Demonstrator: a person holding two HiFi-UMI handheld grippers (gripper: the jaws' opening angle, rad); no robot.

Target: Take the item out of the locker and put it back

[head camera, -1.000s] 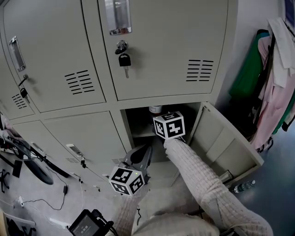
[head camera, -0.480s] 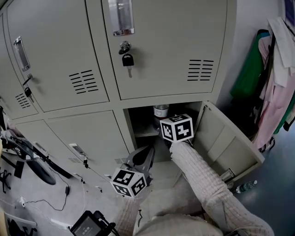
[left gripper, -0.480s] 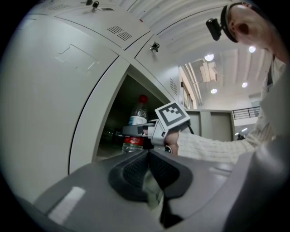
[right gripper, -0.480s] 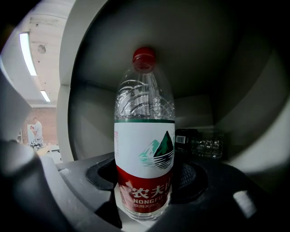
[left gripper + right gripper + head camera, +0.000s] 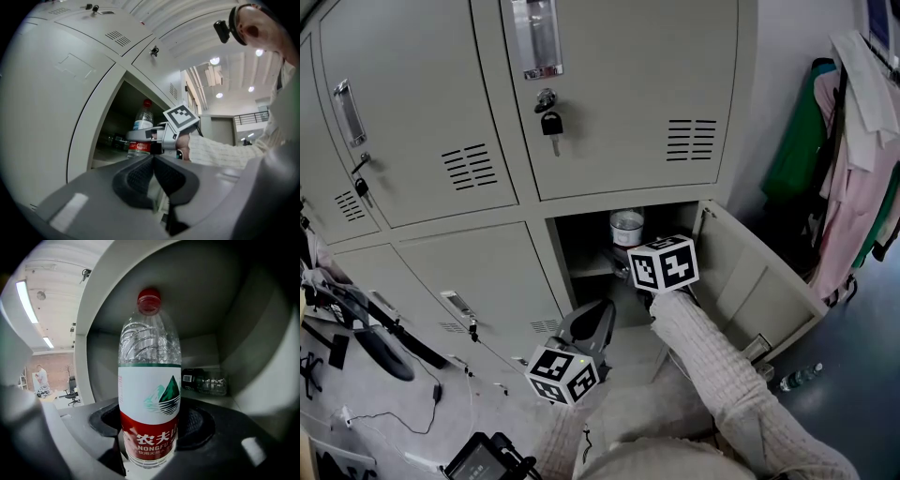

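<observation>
A clear water bottle (image 5: 150, 394) with a red cap and a red and white label stands upright between my right gripper's (image 5: 150, 430) pads, which are shut on its lower label. In the head view the bottle (image 5: 626, 228) is at the mouth of the open lower locker (image 5: 581, 246), just beyond the right gripper's marker cube (image 5: 663, 263). My left gripper (image 5: 592, 319) hangs lower, in front of the locker, shut with nothing in it. The left gripper view shows its jaws (image 5: 153, 161) closed, with the bottle (image 5: 140, 133) and the right gripper (image 5: 157, 140) ahead.
The locker door (image 5: 755, 291) swings open to the right. A dark bottle (image 5: 206, 382) lies at the back of the compartment. Clothes (image 5: 853, 169) hang at the right, a bottle (image 5: 795, 379) lies on the floor, and cables and gear (image 5: 356, 328) crowd the left.
My right gripper has drawn back from the locker with the bottle, which now shows more fully at the opening. The left gripper has shifted slightly.
</observation>
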